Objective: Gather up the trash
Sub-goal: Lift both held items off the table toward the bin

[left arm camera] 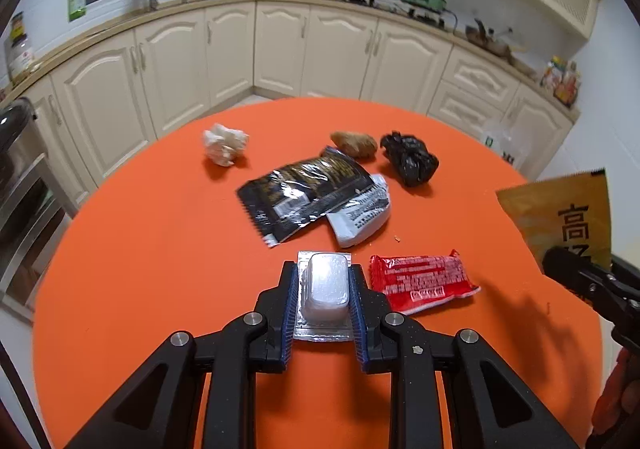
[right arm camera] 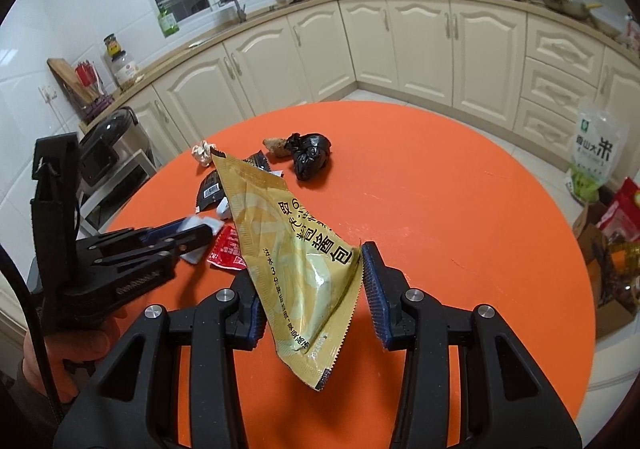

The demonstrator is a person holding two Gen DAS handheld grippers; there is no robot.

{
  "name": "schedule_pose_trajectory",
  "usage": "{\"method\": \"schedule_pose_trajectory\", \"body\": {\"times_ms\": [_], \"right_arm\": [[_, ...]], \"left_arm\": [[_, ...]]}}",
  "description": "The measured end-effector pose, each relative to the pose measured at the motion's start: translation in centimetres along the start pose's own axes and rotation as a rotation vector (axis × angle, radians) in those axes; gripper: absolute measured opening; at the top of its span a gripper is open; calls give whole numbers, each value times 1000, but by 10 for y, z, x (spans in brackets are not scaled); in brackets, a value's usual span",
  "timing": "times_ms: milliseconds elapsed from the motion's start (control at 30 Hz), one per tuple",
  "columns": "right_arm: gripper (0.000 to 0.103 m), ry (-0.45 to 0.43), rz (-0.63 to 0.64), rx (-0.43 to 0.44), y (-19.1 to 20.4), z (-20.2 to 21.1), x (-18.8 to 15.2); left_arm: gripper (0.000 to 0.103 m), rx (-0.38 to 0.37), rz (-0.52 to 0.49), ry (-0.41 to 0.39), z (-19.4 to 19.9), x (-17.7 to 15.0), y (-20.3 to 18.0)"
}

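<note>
My left gripper (left arm camera: 324, 291) is shut on a clear blister pack (left arm camera: 325, 287) just above the orange table (left arm camera: 160, 249). A red wrapper (left arm camera: 420, 279) lies to its right. Beyond lie a black foil bag (left arm camera: 304, 189) over a white packet (left arm camera: 360, 217), a crumpled white tissue (left arm camera: 224, 143), a brown lump (left arm camera: 354, 144) and a knotted black bag (left arm camera: 408, 158). My right gripper (right arm camera: 310, 285) holds a gold sachet (right arm camera: 292, 249) above the table; the sachet touches both pads and hangs slack. The sachet also shows at the right edge of the left wrist view (left arm camera: 560, 217).
Cream kitchen cabinets (left arm camera: 280, 49) curve behind the table. A rice cooker (right arm camera: 108, 145) stands on a shelf at the left. A rice bag (right arm camera: 592, 153) and a cardboard box (right arm camera: 600, 249) of goods sit on the floor at the right.
</note>
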State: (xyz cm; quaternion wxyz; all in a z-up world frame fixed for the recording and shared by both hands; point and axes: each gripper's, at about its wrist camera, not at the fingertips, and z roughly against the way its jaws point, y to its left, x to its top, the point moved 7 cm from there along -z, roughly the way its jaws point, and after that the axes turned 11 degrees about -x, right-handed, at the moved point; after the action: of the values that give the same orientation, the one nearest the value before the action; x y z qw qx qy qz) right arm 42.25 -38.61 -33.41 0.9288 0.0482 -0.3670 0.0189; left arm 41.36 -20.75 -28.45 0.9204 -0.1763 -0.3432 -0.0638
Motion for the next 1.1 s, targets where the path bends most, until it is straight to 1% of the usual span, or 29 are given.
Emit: {"method": "schedule_pose_trajectory", "body": {"times_ms": [200,267,433,533,700,833,867,900,1000,1100], "right_arm": [[39,-34,-29,10,-3,26,-7],[39,-53,-32,7,-3,38,-9],[39,-115,-42,-4,-5,77,-12],[39,-159,-53,-19,-8,104,-16],[39,-227,-83,-63,-23,153,-26],[39,-279,-123,-112,-46,195,-37],[39,-288,-131,-122,-51,203,-39],[39,-300,-144,-136,-60,215,-43],[39,-322,-176,-178,-81,239,-55],[39,-333,-226,-224,-111,261,-71]], "left_arm": [[20,2,-14,-68,51,-6,-6],[20,-1,-34,-89,67,-8,-14],[20,-23,-94,-145,105,-15,-47],[20,-41,-144,-178,128,-23,-75],[20,-94,-225,-218,160,-40,-125],[20,-142,-277,-239,179,-51,-161],[20,-163,-295,-246,185,-55,-175],[20,-173,-303,-249,186,-57,-183],[20,-219,-346,-250,191,-69,-221],[20,-281,-388,-228,187,-83,-262]]}}
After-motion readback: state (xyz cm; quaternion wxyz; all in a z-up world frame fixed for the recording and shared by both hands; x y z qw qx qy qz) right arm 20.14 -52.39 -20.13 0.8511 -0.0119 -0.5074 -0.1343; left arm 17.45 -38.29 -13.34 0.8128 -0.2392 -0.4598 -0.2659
